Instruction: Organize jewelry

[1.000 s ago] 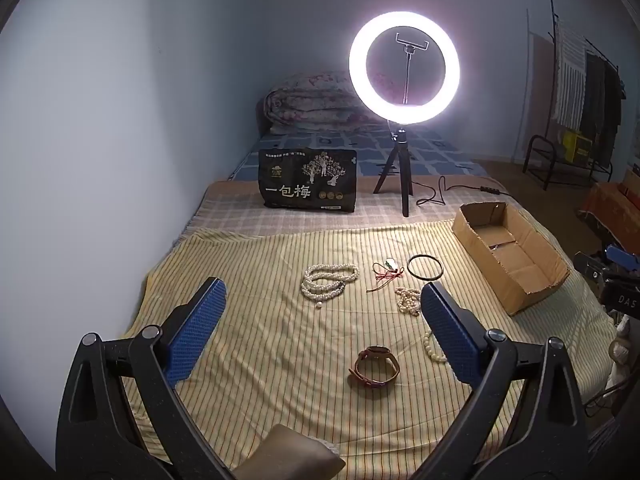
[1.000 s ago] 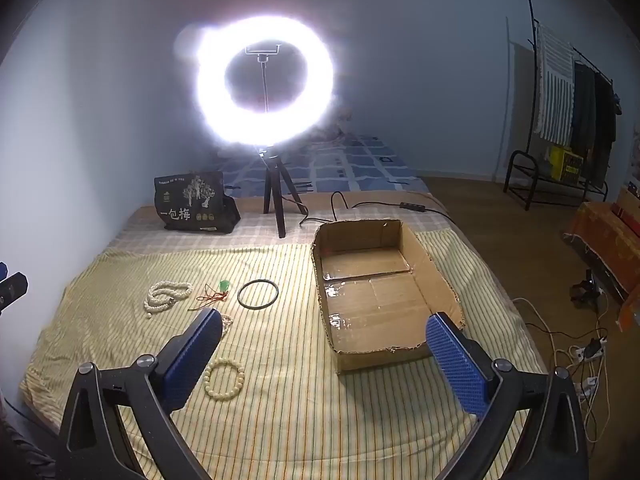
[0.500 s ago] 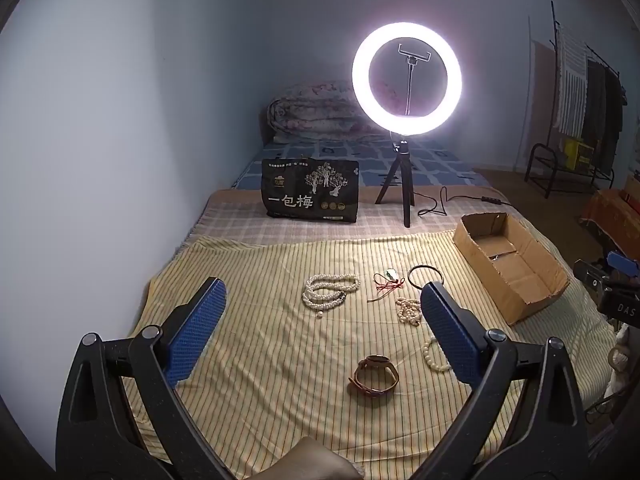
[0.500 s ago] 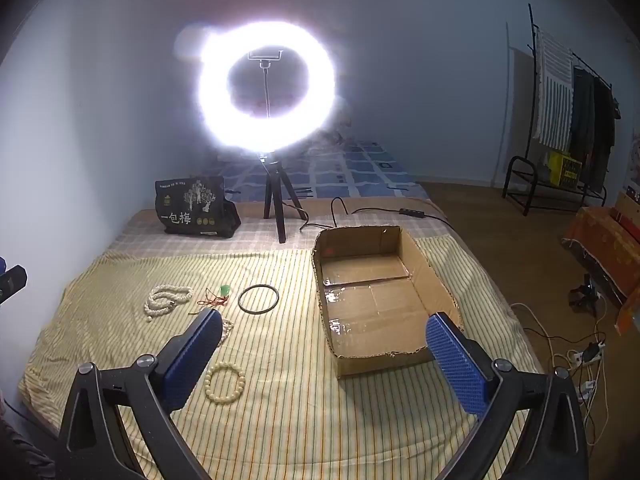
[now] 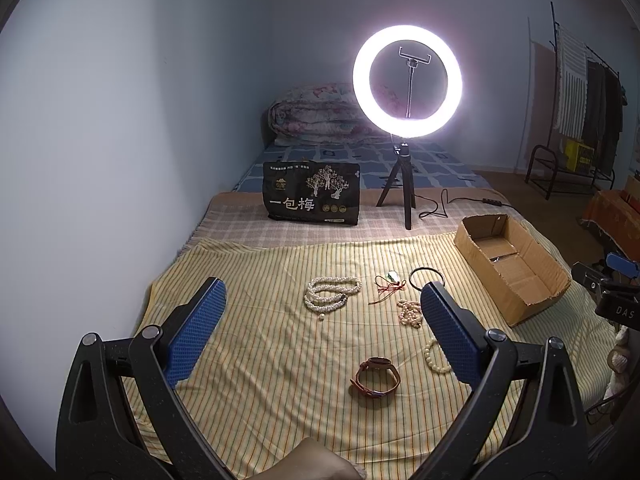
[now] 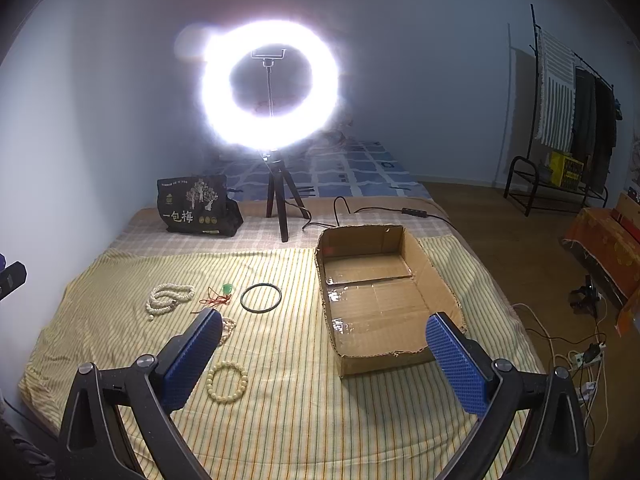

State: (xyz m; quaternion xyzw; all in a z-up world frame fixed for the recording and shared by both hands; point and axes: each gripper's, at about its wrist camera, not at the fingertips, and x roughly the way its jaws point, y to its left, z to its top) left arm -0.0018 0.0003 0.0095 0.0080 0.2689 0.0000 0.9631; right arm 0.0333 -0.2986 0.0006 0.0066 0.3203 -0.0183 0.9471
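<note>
Jewelry lies on a yellow striped cloth (image 5: pixel 260 340). A long white bead necklace (image 5: pixel 330 294), a red cord with a green pendant (image 5: pixel 387 286), a black ring bangle (image 5: pixel 427 277), a small bead cluster (image 5: pixel 409 313), a cream bead bracelet (image 5: pixel 434 358) and a brown leather watch (image 5: pixel 375 376) show in the left wrist view. The open cardboard box (image 6: pixel 380 292) stands to the right and holds nothing. My left gripper (image 5: pixel 322 332) is open and empty above the cloth. My right gripper (image 6: pixel 324 358) is open and empty, near the box's front edge; the bracelet (image 6: pixel 227 382) lies by its left finger.
A lit ring light on a tripod (image 5: pixel 407 84) and a black printed bag (image 5: pixel 311 199) stand behind the cloth, with a cable (image 6: pixel 384 210) trailing right. A folded quilt (image 5: pixel 316 116) lies at the wall. A clothes rack (image 6: pixel 568 120) and floor cables (image 6: pixel 576 352) are at the right.
Both grippers have tilted or drawn back a little, so the jewelry, box and ring light sit lower in both views. Nothing was picked up; both grippers stay open.
</note>
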